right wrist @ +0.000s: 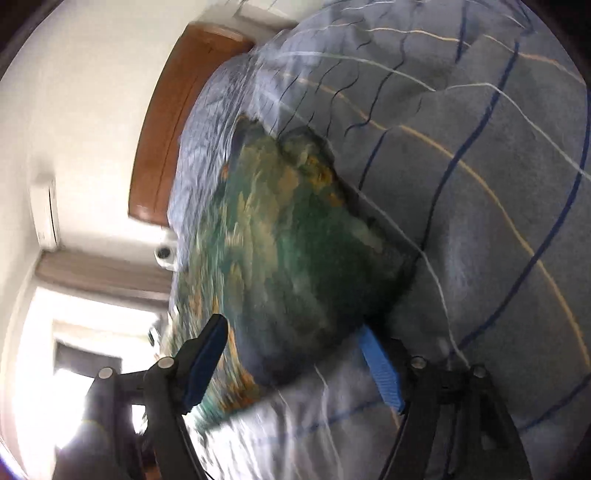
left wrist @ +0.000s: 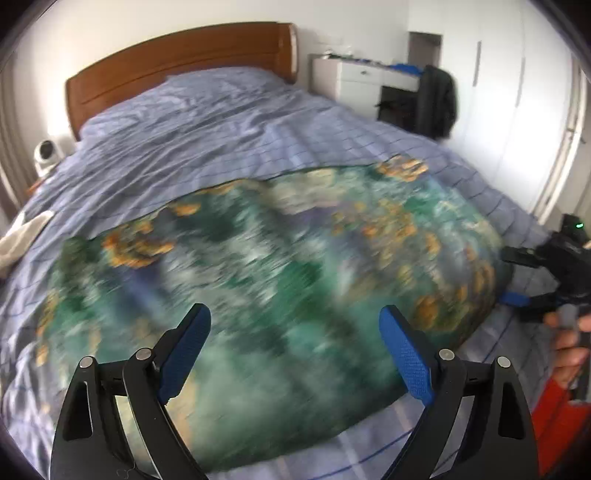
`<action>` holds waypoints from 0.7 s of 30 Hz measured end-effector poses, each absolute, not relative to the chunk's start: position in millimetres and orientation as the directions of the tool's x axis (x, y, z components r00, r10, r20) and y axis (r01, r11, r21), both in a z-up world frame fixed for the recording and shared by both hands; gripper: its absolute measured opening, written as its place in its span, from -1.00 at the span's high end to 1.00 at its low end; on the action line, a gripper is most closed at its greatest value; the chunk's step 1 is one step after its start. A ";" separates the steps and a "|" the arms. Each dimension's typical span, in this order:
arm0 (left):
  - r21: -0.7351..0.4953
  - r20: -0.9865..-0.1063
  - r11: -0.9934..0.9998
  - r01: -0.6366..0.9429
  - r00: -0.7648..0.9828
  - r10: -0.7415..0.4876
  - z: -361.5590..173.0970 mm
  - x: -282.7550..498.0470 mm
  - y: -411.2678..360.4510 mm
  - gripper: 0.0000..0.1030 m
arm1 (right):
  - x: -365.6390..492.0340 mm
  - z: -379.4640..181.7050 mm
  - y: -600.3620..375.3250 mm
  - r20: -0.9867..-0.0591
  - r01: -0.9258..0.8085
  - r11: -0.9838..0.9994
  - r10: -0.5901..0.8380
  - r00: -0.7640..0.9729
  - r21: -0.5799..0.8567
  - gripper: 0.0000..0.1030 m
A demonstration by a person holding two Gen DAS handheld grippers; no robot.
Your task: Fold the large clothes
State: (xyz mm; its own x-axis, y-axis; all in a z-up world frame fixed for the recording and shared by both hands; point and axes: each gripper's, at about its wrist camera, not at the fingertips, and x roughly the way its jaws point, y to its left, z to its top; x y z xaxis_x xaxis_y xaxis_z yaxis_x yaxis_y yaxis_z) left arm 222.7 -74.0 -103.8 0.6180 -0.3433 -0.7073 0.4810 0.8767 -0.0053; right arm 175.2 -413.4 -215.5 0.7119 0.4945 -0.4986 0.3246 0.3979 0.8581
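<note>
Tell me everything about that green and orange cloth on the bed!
The green cloth is thin, soft-looking fabric with a blotchy green, teal, white and orange print. It lies spread fairly flat on the blue checked bedcover, near the foot end. The pictures are blurred, so no sleeves or seams show. Neither gripper grips it.

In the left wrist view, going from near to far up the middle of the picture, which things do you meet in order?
Left gripper, open → green and orange patterned garment lying on the bed → blue checked bed cover → wooden headboard → white wall.
</note>
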 end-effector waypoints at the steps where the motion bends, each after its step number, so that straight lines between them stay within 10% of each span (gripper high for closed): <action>1: -0.010 -0.715 0.867 0.499 0.602 -0.355 -109.6 225.4 -80.2 -0.81 | 178.8 -218.6 -415.1 -0.485 0.339 0.362 0.477 0.733 0.868 -0.57; 5: -0.028 -0.776 0.845 0.534 0.521 -0.354 -151.5 233.3 -97.7 -0.83 | 191.2 -232.9 -414.6 -0.470 0.389 0.268 0.419 0.777 0.881 -0.66; 10: -0.068 -0.778 0.846 0.529 0.503 -0.378 -149.6 229.2 -90.4 -0.87 | 195.9 -227.5 -408.2 -0.499 0.368 0.374 0.360 0.788 0.851 0.33; 21: -0.301 -0.692 0.740 0.602 0.396 -0.604 7.5 253.6 -82.7 -0.76 | 185.8 -70.0 -295.7 -0.428 -0.051 0.925 0.223 0.876 0.377 0.38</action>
State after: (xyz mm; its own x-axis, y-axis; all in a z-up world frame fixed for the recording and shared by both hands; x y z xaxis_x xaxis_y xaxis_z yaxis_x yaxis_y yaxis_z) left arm 253.6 -82.7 7.5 0.3957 -0.6039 -0.6919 0.6019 0.7396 -0.3013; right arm 185.8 -295.7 -70.0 0.8756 0.2231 -0.4284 -0.0513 0.9249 0.3768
